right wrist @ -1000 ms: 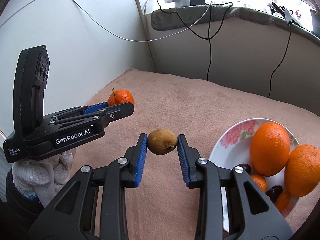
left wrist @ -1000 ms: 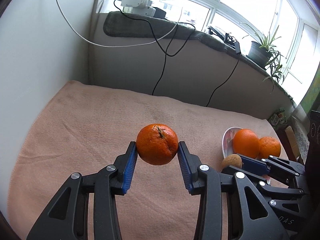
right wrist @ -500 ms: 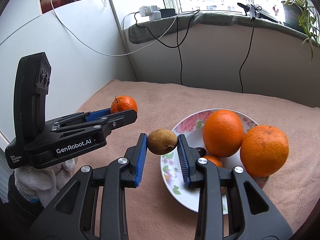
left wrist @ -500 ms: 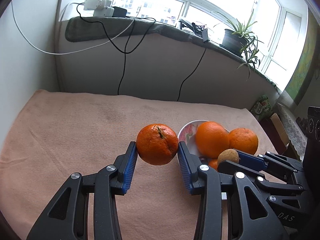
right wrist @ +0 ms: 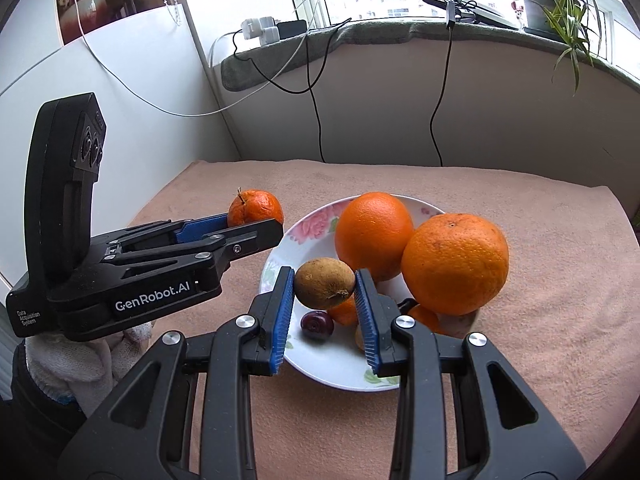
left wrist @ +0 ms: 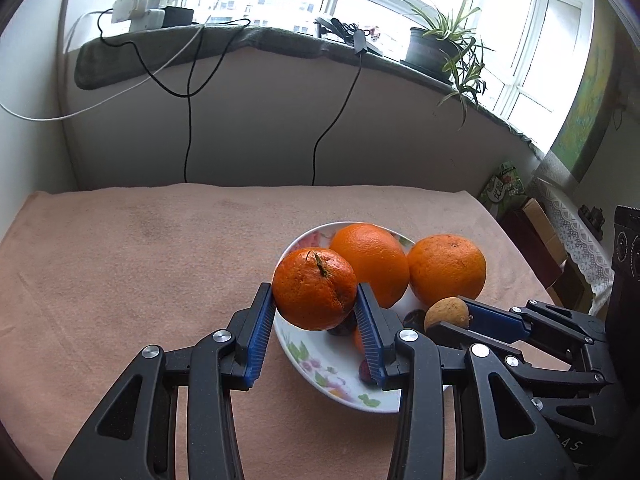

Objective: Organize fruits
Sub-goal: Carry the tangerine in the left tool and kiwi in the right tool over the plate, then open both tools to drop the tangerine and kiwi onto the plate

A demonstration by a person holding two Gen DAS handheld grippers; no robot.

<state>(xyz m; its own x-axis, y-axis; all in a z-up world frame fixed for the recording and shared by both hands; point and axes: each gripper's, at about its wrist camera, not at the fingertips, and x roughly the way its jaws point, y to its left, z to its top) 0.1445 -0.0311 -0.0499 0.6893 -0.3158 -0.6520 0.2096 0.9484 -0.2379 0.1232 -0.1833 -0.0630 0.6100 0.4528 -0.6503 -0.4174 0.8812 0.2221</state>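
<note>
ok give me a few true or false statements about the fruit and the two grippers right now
1. The left gripper grips a small orange. True.
2. The right gripper is empty. False: it grips a brown fruit.
3. Two big oranges sit on the flowered plate. True.
4. The plate stands on bare wood. False: it stands on a pink cloth.
5. A dark red fruit lies on the plate. True.
</note>
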